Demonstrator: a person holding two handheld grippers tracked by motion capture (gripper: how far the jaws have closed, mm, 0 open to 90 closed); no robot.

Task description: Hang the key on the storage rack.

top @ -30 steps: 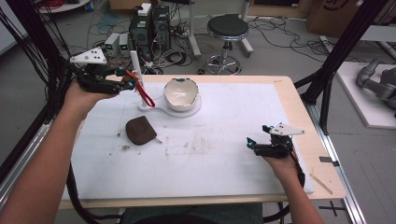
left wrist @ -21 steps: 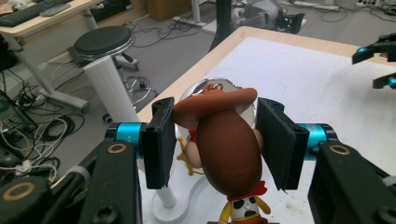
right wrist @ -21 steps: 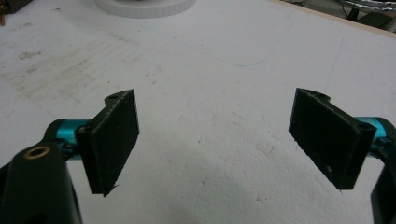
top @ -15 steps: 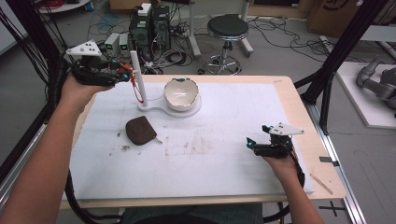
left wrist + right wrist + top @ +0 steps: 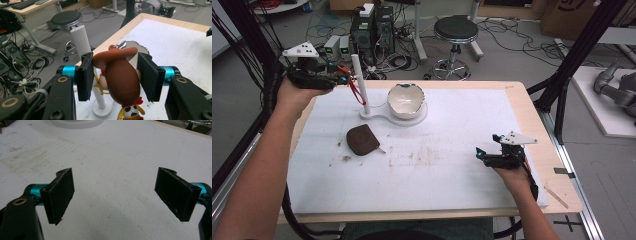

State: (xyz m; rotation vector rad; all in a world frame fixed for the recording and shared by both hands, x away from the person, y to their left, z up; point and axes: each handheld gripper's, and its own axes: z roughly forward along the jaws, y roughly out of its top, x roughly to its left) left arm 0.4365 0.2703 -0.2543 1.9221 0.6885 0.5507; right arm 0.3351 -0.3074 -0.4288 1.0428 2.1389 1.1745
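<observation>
My left gripper [image 5: 343, 80] is held up at the table's far left, beside the top of a white post [image 5: 360, 82], and its jaws are shut on a small cowboy toy figure [image 5: 122, 77] with a brown hat and a metal ring [image 5: 121, 45] at its top. In the high view the toy [image 5: 353, 87] hangs as a red and brown shape against the post. The post rises from a white stand [image 5: 377, 118] that also carries a white bowl [image 5: 406, 99]. My right gripper [image 5: 482, 153] rests low over the white mat at the right, jaws wide apart with nothing between them [image 5: 115, 195].
A brown pouch-like object [image 5: 361, 139] lies on the white mat [image 5: 452, 185] left of centre, with crumbs and smudges nearby. Beyond the table's far edge stand a stool [image 5: 455, 30], computer boxes and cables. Black frame posts flank the table.
My left gripper has lifted the toy from beside the bowl up and back toward the top of the white post. The right gripper has stayed where it was.
</observation>
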